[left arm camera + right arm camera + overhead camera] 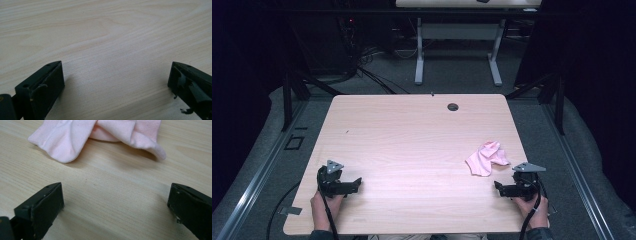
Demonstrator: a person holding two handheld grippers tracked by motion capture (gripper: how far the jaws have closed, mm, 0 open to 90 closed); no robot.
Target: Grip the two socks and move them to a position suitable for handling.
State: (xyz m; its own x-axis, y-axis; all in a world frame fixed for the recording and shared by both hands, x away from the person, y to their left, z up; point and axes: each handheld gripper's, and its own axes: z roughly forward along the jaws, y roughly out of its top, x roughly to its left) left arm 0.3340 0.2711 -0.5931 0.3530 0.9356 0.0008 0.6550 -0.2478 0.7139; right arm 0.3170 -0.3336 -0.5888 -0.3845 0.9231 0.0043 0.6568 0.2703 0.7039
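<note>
A crumpled pink cloth point(486, 158) lies on the wooden table point(412, 145) toward its right side. My right gripper point(499, 188) rests near the table's front right, just short of the cloth, held by a hand. In the right gripper view the pink cloth point(100, 135) lies bunched ahead of the wide-apart jaws, and the right gripper point(116, 195) is open with bare wood between its fingers. My left gripper point(357, 184) sits near the front left, far from the cloth. The left gripper point(116, 75) is open over bare wood.
A small round cable hole point(453, 106) sits near the table's far edge. Beyond the table stand a second desk's white legs point(419, 55) and cables on grey carpet. Dark frames point(287, 95) flank both sides.
</note>
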